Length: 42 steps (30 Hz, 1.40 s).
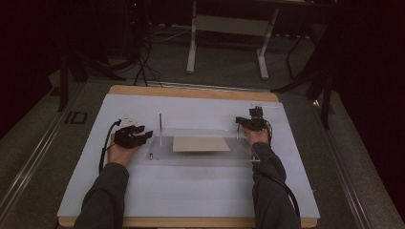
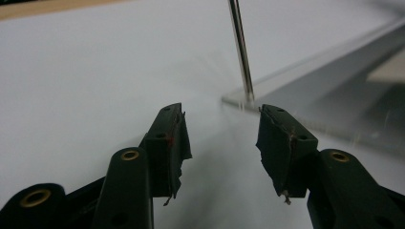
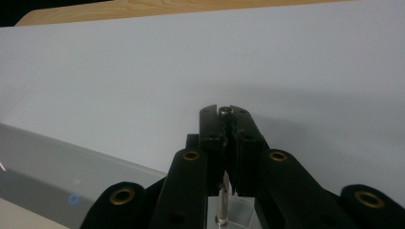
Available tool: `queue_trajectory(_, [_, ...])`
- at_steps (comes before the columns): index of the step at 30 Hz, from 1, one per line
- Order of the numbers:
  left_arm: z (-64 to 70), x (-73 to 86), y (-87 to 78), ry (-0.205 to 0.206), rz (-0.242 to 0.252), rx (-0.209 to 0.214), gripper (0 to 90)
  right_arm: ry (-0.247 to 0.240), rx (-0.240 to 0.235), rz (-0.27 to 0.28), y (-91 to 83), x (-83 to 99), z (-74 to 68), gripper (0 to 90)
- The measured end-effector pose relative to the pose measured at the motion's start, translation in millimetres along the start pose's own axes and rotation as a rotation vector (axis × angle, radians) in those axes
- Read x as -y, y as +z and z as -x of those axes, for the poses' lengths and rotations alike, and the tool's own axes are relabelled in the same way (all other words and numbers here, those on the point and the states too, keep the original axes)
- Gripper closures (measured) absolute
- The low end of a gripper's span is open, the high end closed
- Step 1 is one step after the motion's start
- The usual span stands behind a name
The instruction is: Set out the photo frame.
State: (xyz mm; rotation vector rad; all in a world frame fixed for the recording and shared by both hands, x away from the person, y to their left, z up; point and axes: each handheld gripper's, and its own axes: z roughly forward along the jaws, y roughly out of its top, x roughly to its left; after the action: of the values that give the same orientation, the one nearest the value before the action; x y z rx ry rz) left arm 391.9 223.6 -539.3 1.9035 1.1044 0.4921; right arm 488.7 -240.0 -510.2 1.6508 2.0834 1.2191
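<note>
A clear acrylic plate (image 1: 200, 155) lies mid-table with a tan square sheet (image 1: 200, 143) on it. At its far left corner a thin metal rod (image 1: 160, 129) (image 2: 241, 52) stands upright. My left gripper (image 1: 143, 136) (image 2: 222, 143) is open just left of that corner, with nothing between its torn black pads (image 2: 174, 138). My right gripper (image 1: 249, 124) (image 3: 225, 117) is at the plate's far right corner, shut on a second upright metal rod (image 3: 220, 200), whose top (image 3: 224, 110) shows between the jaw tips.
A white sheet (image 1: 191, 191) covers the wooden table (image 1: 191, 91). A short metal stud (image 1: 151, 155) stands near the plate's near left corner. Beyond the table are a dark floor, cables and a white desk frame (image 1: 227, 36).
</note>
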Motion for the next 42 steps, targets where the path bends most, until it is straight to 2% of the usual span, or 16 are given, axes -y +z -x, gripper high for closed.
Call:
queue_trajectory(2, [5.3, -0.6, -0.3, 0.041, -0.008, 0.014, 51.5, 0.000, -0.001, -0.001, 0.0, -0.1, 0.1, 85.5])
queue_trajectory(4, [9.3, 0.5, -0.5, 0.072, -0.015, 0.002, 54.1, 0.001, 0.000, 0.000, 0.1, 0.0, 0.0, 85.5])
queue_trajectory(8, [9.1, 1.9, -2.4, 0.073, -0.008, 0.014, 53.7, 0.002, -0.001, 0.000, 0.1, 0.0, 0.1, 85.5])
queue_trajectory(12, [14.3, 2.5, -1.9, 0.122, -0.024, 0.033, 49.0, 0.002, -0.002, -0.003, 0.2, -0.2, 0.3, 85.5])
queue_trajectory(16, [20.5, 0.5, 0.9, 0.132, 0.001, 0.060, 45.3, 0.003, -0.002, -0.003, 0.2, -0.3, 0.3, 85.5])
queue_trajectory(21, [32.0, -2.2, 3.1, 0.194, 0.036, 0.060, 45.3, 0.002, -0.005, -0.006, 0.5, -0.7, 0.8, 85.4])
queue_trajectory(23, [36.7, -4.0, 2.9, 0.217, 0.051, 0.073, 45.0, 0.004, -0.004, -0.006, 0.8, -1.0, 0.8, 85.4])
queue_trajectory(25, [40.7, -5.4, 3.2, 0.243, 0.065, 0.067, 44.6, 0.006, -0.004, -0.007, 0.9, -1.1, 0.8, 85.4])
queue_trajectory(28, [40.5, -5.9, 3.4, 0.249, 0.070, 0.069, 43.7, 0.008, -0.008, -0.011, 0.8, -1.4, 1.1, 85.3])
queue_trajectory(30, [42.0, -6.3, 3.1, 0.275, 0.075, 0.057, 44.1, 0.009, -0.010, -0.016, 0.7, -1.7, 1.1, 85.3])
queue_trajectory(33, [43.2, -7.9, 4.5, 0.281, 0.088, 0.063, 43.5, 0.007, -0.010, -0.016, 0.8, -1.9, 1.2, 85.3])
queue_trajectory(36, [44.0, -9.1, 6.2, 0.272, 0.096, 0.086, 42.2, 0.007, -0.009, -0.019, 0.9, -2.2, 1.0, 85.4])
queue_trajectory(42, [44.9, -9.5, 7.8, 0.258, 0.100, 0.102, 43.5, -0.001, -0.012, -0.026, 1.0, -3.4, 1.4, 85.2])
